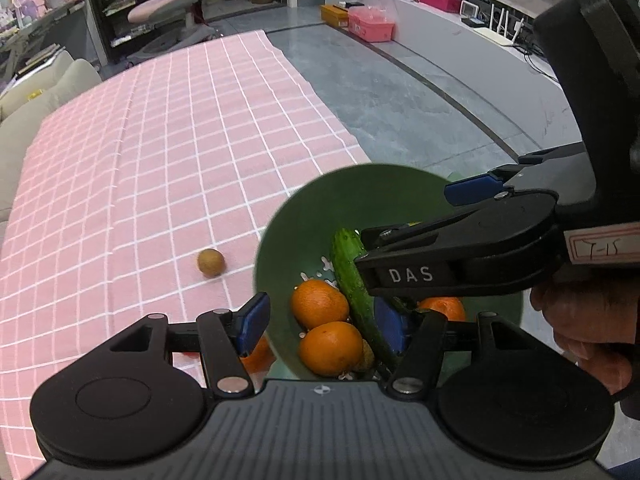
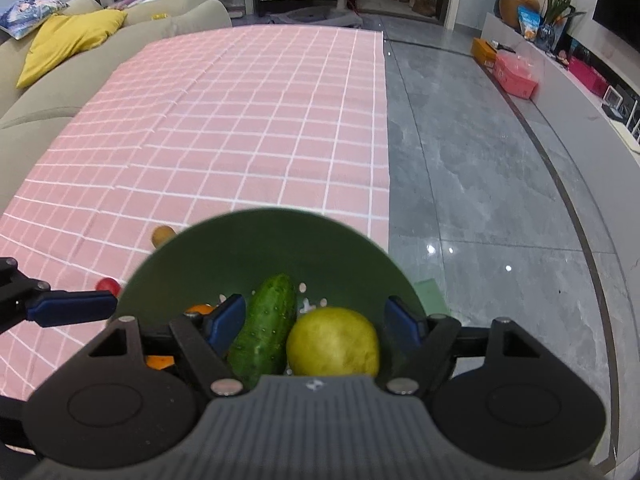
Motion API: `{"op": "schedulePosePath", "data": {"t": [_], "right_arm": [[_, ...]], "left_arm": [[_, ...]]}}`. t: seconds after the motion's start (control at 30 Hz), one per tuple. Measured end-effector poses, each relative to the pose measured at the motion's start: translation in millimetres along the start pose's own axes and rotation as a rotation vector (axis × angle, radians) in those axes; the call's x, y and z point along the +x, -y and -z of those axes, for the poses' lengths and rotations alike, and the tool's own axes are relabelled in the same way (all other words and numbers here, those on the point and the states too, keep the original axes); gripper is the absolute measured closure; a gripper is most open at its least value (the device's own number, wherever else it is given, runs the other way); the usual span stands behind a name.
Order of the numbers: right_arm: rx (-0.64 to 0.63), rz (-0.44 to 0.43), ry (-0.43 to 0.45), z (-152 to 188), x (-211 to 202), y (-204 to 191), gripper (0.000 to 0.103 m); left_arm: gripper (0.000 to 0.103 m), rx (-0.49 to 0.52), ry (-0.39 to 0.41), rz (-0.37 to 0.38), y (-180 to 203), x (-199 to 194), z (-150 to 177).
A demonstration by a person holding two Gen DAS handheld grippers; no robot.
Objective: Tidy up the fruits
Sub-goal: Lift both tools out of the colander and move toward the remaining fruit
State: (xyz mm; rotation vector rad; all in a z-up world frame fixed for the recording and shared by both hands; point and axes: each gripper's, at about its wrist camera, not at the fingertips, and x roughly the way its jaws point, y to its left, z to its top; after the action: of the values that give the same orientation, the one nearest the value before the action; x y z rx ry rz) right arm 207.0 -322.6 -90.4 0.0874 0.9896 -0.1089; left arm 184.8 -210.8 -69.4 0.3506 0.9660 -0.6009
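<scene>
Both grippers sit low over a green bowl (image 1: 304, 224) at the near right corner of a table under a pink checked cloth (image 1: 160, 140). From the right wrist view, the right gripper (image 2: 316, 322) has its blue pads spread wide apart, and between them lie a cucumber (image 2: 266, 328) and a yellow-green round fruit (image 2: 334, 342), side by side and touching inside the bowl; neither pad clearly presses on either one. From the left wrist view, the left gripper (image 1: 324, 326) is also spread wide, its left pad outside the bowl's rim and its right pad down inside among the fruit. Two oranges (image 1: 320, 304) rest against the cucumber's left side, a third orange (image 1: 444, 306) shows beyond it, and another orange fruit (image 1: 258, 354) lies on the cloth just outside the bowl, partly hidden by the left pad. A small red fruit (image 2: 109, 285) lies on the cloth beside the bowl's left rim. Further out, a small brown round fruit (image 1: 211, 263) sits alone on the cloth. Beyond the table stand a beige sofa (image 2: 80, 68) with a yellow cushion (image 2: 68, 42), and a pink box (image 2: 516, 74) on the grey floor.
</scene>
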Motion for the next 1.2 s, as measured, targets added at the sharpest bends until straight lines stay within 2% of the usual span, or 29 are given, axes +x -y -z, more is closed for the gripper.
{"op": "schedulePosePath", "data": {"t": [0.27, 0.33, 0.5, 0.73, 1.0, 1.2], "right_arm": [[-0.021, -0.007, 0.052, -2.4, -35.5, -13.4, 0.031], [-0.031, -0.04, 0.071, -2.1, -45.1, -23.0, 0.031], [-0.067, -0.184, 0.099, 3.0, -60.2, -56.9, 0.031], [-0.186, -0.214, 0.081, 20.8, -66.2, -118.5, 0.031], [-0.254, -0.21, 0.039, 41.9, -56.8, -167.3, 0.031], [-0.264, -0.188, 0.004, 48.2, -40.2, -174.4, 0.031]], "left_arm": [[0.033, -0.024, 0.043, -0.043, -14.1, -40.2, 12.1], [0.033, -0.051, 0.055, -0.06, -23.3, -52.2, 20.6], [0.033, -0.133, 0.044, -0.122, -57.4, -79.2, 54.0], [0.033, -0.243, 0.029, -0.18, -104.3, -106.2, 93.9], [0.033, -0.285, 0.011, -0.177, -131.3, -107.1, 121.4], [0.033, -0.289, 0.008, -0.136, -135.8, -88.9, 135.3]]}}
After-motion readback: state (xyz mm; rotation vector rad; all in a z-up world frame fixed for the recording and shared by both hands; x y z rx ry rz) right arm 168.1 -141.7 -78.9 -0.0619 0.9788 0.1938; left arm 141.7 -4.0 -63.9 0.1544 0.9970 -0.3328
